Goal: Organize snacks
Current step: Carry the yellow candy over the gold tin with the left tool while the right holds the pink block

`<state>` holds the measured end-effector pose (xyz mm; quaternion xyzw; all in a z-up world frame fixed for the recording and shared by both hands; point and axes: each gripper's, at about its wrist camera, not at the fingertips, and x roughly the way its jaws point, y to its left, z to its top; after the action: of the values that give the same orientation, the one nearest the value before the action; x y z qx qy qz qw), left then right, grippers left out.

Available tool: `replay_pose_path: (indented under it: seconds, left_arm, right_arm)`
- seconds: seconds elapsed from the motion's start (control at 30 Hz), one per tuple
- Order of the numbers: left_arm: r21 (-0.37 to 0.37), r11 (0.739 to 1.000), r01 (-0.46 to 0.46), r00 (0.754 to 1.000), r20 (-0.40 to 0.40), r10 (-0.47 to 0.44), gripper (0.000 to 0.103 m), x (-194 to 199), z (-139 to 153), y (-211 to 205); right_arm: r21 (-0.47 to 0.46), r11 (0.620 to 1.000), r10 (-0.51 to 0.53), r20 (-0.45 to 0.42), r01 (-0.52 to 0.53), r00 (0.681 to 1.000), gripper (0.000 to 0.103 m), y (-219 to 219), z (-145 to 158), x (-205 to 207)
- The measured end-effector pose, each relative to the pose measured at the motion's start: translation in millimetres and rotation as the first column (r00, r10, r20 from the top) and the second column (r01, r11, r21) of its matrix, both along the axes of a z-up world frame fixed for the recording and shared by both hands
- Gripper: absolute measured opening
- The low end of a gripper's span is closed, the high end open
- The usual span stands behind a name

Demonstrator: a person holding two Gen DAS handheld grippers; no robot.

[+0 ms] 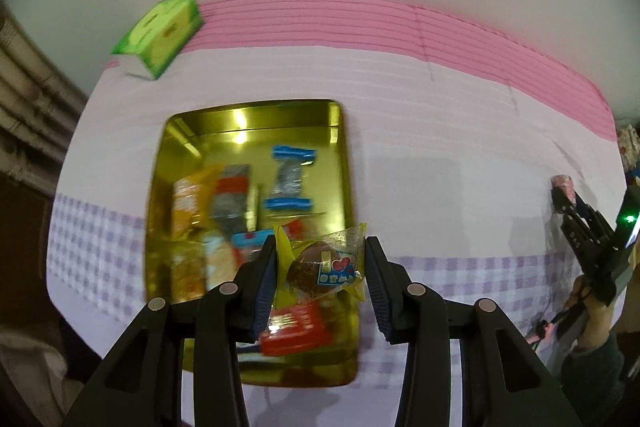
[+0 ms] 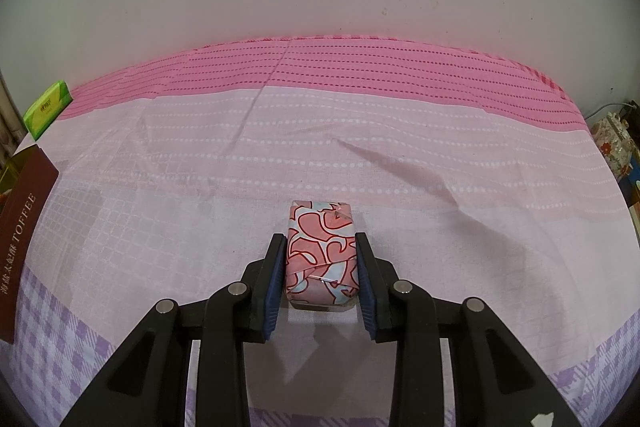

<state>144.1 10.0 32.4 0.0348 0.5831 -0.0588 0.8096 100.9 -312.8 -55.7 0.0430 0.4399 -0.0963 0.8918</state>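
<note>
The left gripper (image 1: 320,267) grasps a clear-wrapped snack (image 1: 322,269) with yellow crimped ends and a brown filling; both blue pads press the wrapper's sides. The snack hangs between the fingers above the near right part of a gold tin (image 1: 248,115). The tin sits on a tablecloth (image 1: 440,167) of pink, white and lilac check. Other wrapped snacks lie inside the tin: a blue-ended packet (image 1: 290,181), an orange packet (image 1: 188,203) and a red packet (image 1: 294,327). These are blurred. The left gripper points steeply down at the tin.

The right gripper (image 2: 321,267) is clenched on a small block (image 2: 321,251) wrapped in pink heart-pattern paper. The pads touch the block's two long sides. The block rests on the tablecloth, well to the right of the tin. In the left wrist view, the right gripper (image 1: 564,203) appears at the far right edge, angled down to the cloth, with a hand (image 1: 592,311) and a dark sleeve beneath it.

A green tissue pack (image 1: 160,35) lies at the far left corner of the cloth. A dark red lid (image 2: 24,227) marked TOFFEE shows at the left edge of the right wrist view.
</note>
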Motion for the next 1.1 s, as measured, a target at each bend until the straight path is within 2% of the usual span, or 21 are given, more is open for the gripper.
replay_pose_path:
  seconds: [0.33,0.77,1.1]
  left_arm:
    - [0.028,0.995,-0.097,0.995,0.0,0.097,0.043,-2,-4,58]
    - [0.044,0.995,-0.085,0.993,-0.076,0.088,0.043,-21,-38,68]
    - [0.047,0.996,-0.07,0.992,-0.098,0.074,0.043,-25,-50,74]
  right_arm:
    - [0.0,1.0,0.0,0.0,0.0,1.0,0.031,0,0,0]
    - [-0.005,1.0,-0.002,-0.002,0.002,1.0,0.031,0,0,1]
    - [-0.015,1.0,-0.001,-0.004,0.001,1.0,0.031,0,0,0]
